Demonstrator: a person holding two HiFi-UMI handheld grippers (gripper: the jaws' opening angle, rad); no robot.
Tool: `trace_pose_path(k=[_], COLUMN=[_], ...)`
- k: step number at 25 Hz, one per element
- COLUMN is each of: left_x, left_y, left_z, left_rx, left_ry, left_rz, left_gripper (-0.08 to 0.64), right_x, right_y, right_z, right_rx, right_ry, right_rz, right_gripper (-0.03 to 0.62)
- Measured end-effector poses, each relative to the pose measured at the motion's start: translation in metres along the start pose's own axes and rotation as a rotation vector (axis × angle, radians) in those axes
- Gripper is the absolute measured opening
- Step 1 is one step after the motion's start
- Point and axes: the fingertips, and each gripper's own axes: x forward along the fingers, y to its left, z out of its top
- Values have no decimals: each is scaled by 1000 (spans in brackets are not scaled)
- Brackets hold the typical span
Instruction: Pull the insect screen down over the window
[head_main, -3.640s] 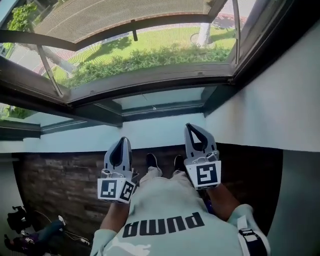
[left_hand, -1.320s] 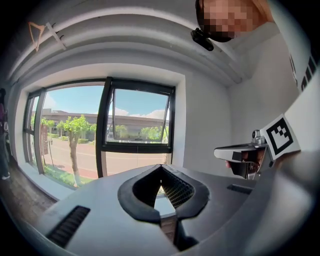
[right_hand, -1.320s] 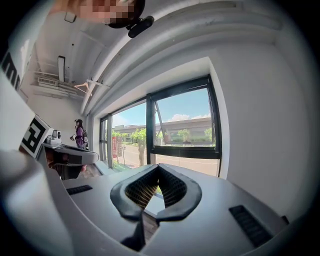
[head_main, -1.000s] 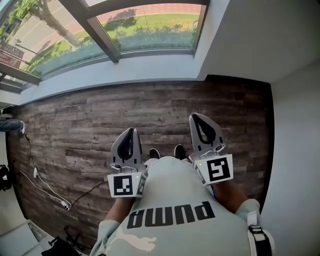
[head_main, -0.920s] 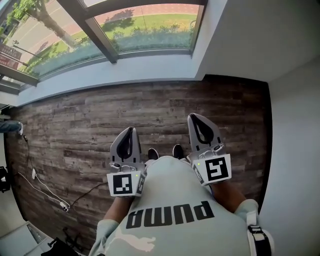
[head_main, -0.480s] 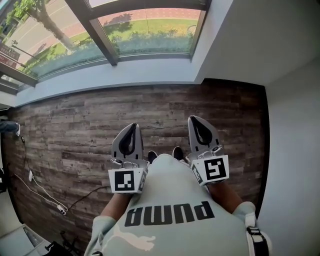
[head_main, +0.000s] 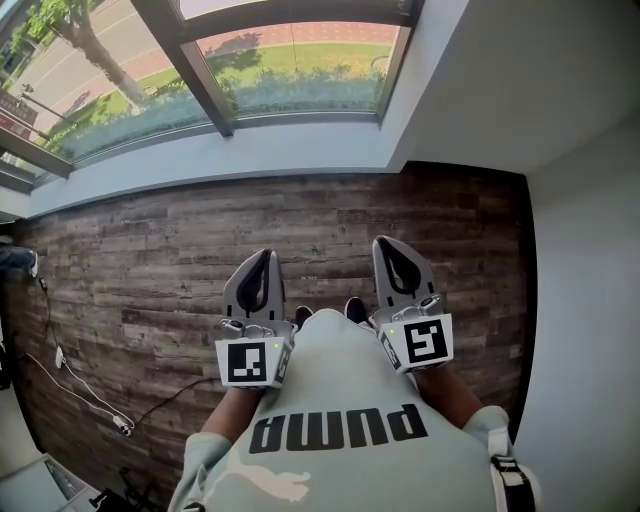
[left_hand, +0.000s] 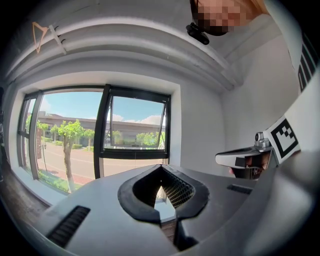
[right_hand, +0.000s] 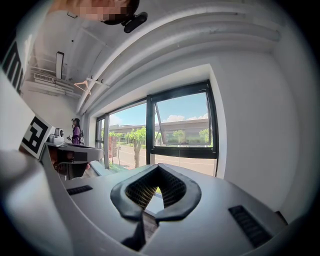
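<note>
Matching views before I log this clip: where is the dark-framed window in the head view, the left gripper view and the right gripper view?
Head view: the window runs along the top edge, from the left to past centre.
Left gripper view: left of centre, at mid-height.
Right gripper view: about the centre.
Shared landmark: the thick dark upright dividing its panes.

Shirt (head_main: 340, 385) pale grey-green, short sleeves. Black "PUMA" lettering (head_main: 338, 428) across chest, upside down in frame. White cat logo (head_main: 262, 488) at lower left. Dark shoes (head_main: 354, 308) at centre. Black-buckled strap (head_main: 505, 474) at lower right. Left claw (head_main: 261, 262) and right claw (head_main: 388, 250): grey shells, black-rimmed teardrop openings. Left marker cube (head_main: 250, 362) and right marker cube (head_main: 421, 342) white with black squares.
</note>
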Motion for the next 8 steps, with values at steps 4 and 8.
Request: trace_pose_path(k=[4, 8], left_x=[-4, -3], left_y=[-3, -5], left_z=[2, -1], left_rx=[-2, -1], left_ry=[1, 3], left_rz=[0, 1], left_gripper=[12, 12], right_x=[-3, -4], right_y=[-1, -2], right_z=[1, -2], right_rx=[-5, -7], right_ry=[1, 7], right_rz=[0, 0], right_gripper=[5, 5])
